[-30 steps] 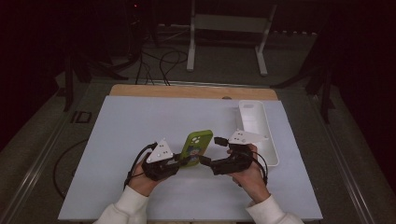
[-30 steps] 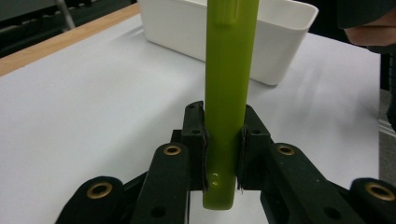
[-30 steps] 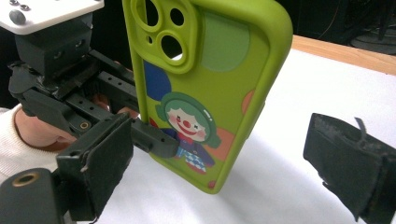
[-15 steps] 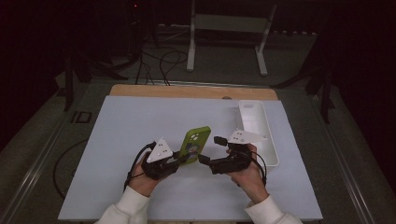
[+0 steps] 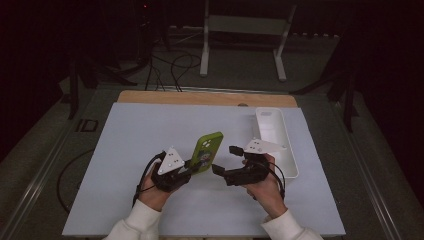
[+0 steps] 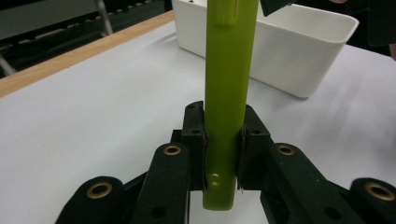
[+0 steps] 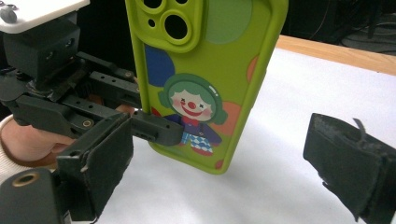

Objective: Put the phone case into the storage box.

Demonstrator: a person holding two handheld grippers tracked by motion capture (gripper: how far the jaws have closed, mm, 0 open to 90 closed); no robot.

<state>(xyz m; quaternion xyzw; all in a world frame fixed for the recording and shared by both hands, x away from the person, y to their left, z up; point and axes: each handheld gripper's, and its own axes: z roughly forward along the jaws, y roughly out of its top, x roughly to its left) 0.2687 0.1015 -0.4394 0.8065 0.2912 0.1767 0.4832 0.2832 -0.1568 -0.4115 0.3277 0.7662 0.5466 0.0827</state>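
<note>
Nothing is shifting since a second ago: both hands are staying low over the white table [image 5: 125, 150]. Left gripper [image 5: 192, 167] is clamping the lower end of the green phone case [image 5: 207, 151], holding it upright. Right gripper [image 5: 225, 161], jaws spread wide and empty, is facing the case beside the white tray [image 5: 280, 150].

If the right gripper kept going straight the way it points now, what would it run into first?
Most likely the green phone case, which stands upright between the right gripper's open jaws and is clamped near its lower end by the left gripper. Depth is hard to judge, but nothing else appears to lie nearer along that line.
</note>
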